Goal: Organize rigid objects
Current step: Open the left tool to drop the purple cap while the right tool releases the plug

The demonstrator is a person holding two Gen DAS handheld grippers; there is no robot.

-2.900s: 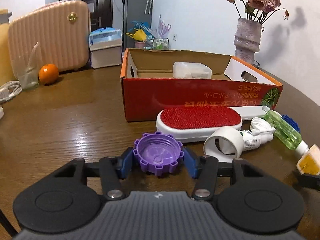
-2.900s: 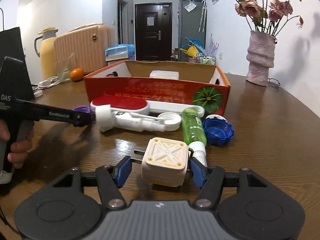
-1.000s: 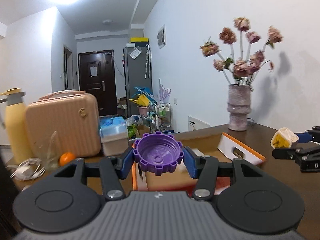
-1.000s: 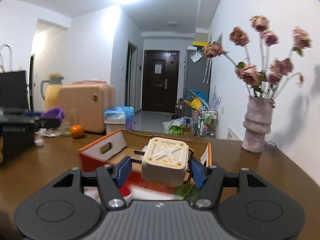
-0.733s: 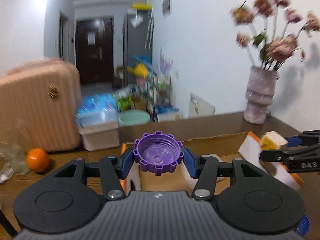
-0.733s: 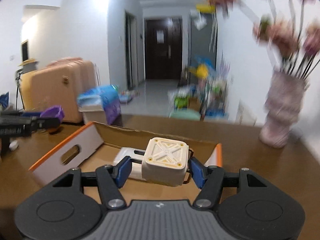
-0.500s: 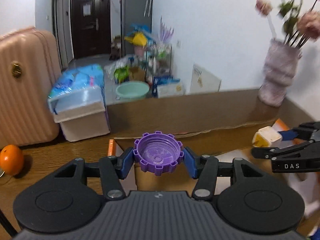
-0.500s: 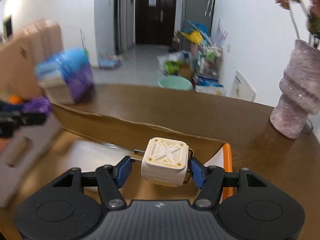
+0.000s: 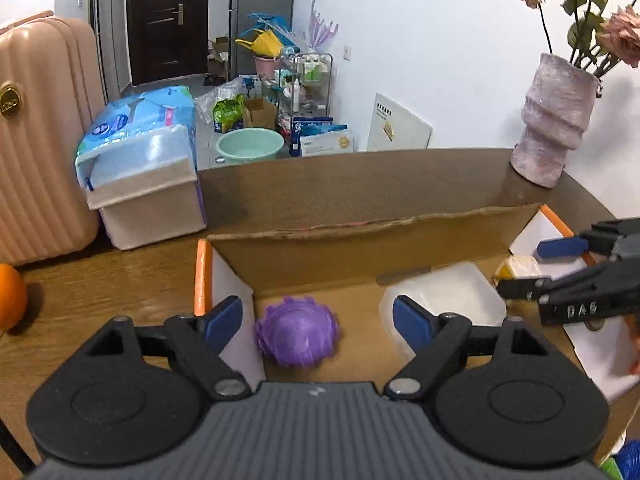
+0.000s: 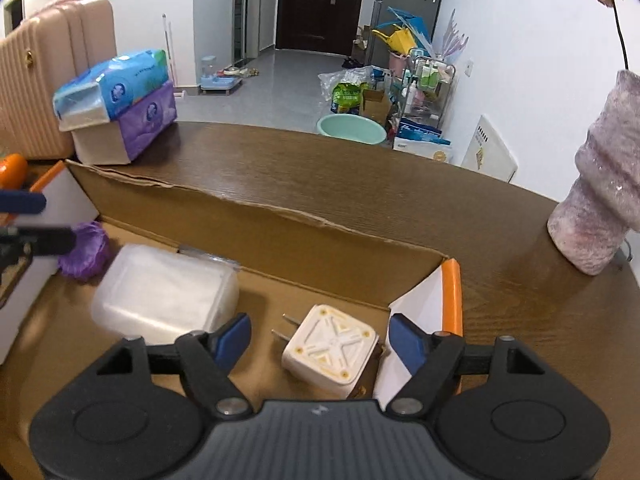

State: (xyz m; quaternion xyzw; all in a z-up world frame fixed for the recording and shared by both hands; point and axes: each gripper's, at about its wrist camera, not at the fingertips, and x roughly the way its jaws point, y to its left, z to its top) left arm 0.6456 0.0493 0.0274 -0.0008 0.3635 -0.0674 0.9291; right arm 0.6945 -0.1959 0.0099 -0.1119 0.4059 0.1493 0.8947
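My left gripper [image 9: 318, 318] is open above the left end of the cardboard box [image 9: 360, 248]. The purple cap [image 9: 297, 336] is below it inside the box, blurred. My right gripper [image 10: 320, 340] is open above the right end of the box [image 10: 256, 228]. The white plug adapter [image 10: 331, 350] lies below it on the box floor, prongs pointing left. The purple cap also shows in the right wrist view [image 10: 85, 255] at the box's left end. A clear plastic container [image 10: 164, 294] lies between the two objects; it also shows in the left wrist view [image 9: 444, 300].
A pink-grey vase [image 9: 554, 136] stands on the wooden table [image 10: 360, 176] behind the box's right end. A tissue pack stack [image 9: 140, 164], a pink suitcase [image 9: 36, 136] and an orange [image 9: 10, 296] stand to the left.
Both grippers have tilted down over the box and opened. The purple cap and the white plug adapter have left the jaws and dropped into the box.
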